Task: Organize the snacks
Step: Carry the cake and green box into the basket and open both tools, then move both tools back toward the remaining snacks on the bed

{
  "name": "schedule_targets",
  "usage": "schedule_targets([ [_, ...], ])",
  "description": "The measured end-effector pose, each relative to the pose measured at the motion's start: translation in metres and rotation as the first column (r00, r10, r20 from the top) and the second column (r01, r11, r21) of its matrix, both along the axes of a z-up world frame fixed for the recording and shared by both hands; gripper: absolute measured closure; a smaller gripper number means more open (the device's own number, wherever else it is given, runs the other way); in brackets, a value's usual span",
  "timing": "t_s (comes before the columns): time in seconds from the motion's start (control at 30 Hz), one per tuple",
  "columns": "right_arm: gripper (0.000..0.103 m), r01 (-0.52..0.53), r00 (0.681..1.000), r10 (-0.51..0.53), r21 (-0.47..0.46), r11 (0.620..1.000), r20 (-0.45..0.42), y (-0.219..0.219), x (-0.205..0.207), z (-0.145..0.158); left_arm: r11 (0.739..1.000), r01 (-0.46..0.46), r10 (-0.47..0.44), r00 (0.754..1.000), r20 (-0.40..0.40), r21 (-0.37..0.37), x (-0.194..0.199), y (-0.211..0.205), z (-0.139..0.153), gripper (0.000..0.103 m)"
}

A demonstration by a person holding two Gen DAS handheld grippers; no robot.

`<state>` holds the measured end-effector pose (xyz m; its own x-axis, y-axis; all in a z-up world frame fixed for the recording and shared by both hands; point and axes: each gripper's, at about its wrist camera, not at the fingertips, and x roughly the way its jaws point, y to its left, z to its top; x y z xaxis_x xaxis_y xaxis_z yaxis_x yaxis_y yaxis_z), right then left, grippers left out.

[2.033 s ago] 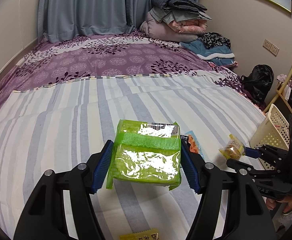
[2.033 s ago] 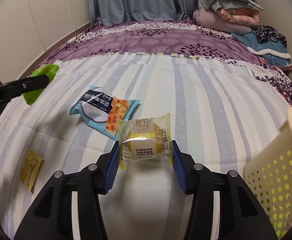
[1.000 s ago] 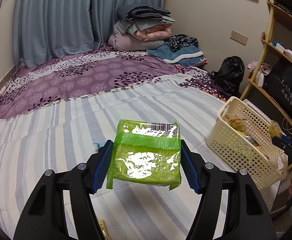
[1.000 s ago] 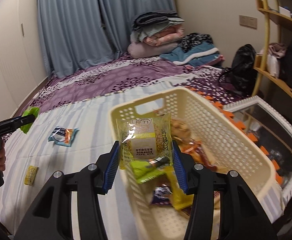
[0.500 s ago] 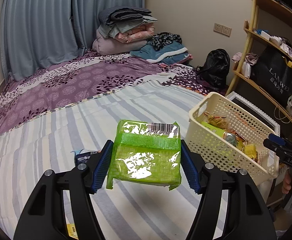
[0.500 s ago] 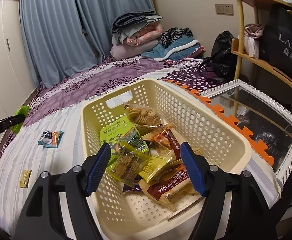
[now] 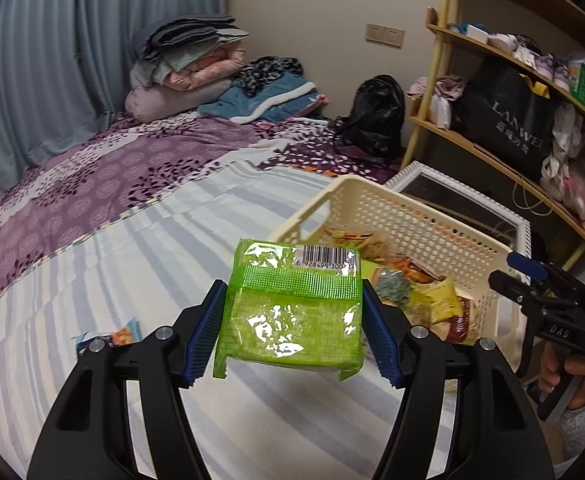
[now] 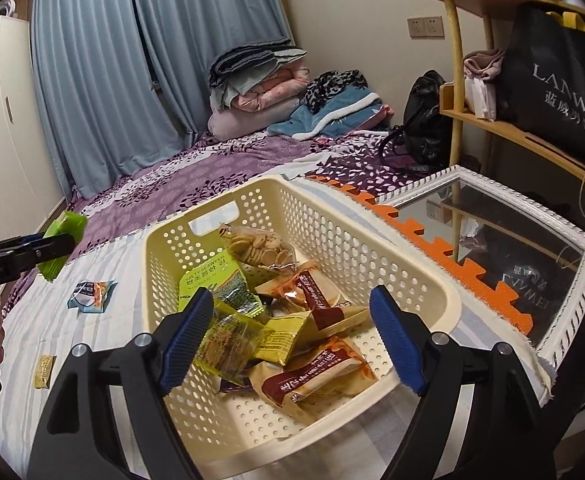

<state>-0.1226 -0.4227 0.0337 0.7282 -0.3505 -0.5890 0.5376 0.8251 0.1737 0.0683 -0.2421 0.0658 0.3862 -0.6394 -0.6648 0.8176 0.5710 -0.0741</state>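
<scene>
My left gripper (image 7: pixel 292 332) is shut on a green snack packet (image 7: pixel 292 312) and holds it in the air above the striped bed, just left of the cream perforated basket (image 7: pixel 420 216). In the right wrist view the same packet (image 8: pixel 62 240) shows at the far left. My right gripper (image 8: pixel 292 340) is open and empty, hovering over the basket (image 8: pixel 332 216), which holds several snack packets, among them a small yellow packet (image 8: pixel 228 340).
A blue-orange packet (image 8: pixel 91 291) and a small yellow sachet (image 8: pixel 43 371) lie on the striped sheet left of the basket. A white-framed mirror (image 8: pixel 504 240) and an orange foam mat (image 8: pixel 432 240) lie right of the basket. Wooden shelves (image 7: pixel 512 92) stand at the right.
My right gripper carried the yellow packet over the basket, opened and dropped it in. My left gripper moved right toward the basket with the green packet still held.
</scene>
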Motion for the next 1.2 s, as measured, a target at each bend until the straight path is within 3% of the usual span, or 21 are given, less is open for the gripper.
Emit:
schedule_targets([
  [0.33,0.021,0.025,1.000,-0.025,0.022,0.999,0.016,-0.012,-0.010,-0.004,0.993,0.115,-0.115,0.993,-0.016,0.021,-0.023,-0.064,-0.006,0.036],
  [0.43,0.021,0.030,0.999,-0.030,0.027,0.999,0.020,-0.013,-0.012,-0.005,0.990,0.141,-0.140,0.990,-0.010,0.031,-0.028,-0.080,-0.010,0.030],
  [0.47,0.021,0.031,0.999,-0.032,0.028,0.999,0.021,-0.013,-0.012,-0.005,0.990,0.138,-0.138,0.990,-0.004,0.033,-0.029,-0.083,-0.010,0.019],
  [0.5,0.021,0.033,0.999,-0.033,0.028,0.999,0.021,-0.013,-0.013,-0.005,0.991,0.132,-0.132,0.991,0.002,0.029,-0.029,-0.083,-0.010,0.015],
  [1.13,0.017,-0.001,0.999,0.000,0.012,1.000,0.037,0.005,-0.005,0.006,1.000,0.000,0.000,1.000,0.006,0.022,-0.001,-0.036,-0.011,0.012],
  [1.2,0.015,-0.007,0.999,0.007,0.008,1.000,0.041,0.008,-0.004,0.008,1.000,-0.013,0.013,1.000,0.009,0.022,0.001,-0.030,-0.012,0.008],
])
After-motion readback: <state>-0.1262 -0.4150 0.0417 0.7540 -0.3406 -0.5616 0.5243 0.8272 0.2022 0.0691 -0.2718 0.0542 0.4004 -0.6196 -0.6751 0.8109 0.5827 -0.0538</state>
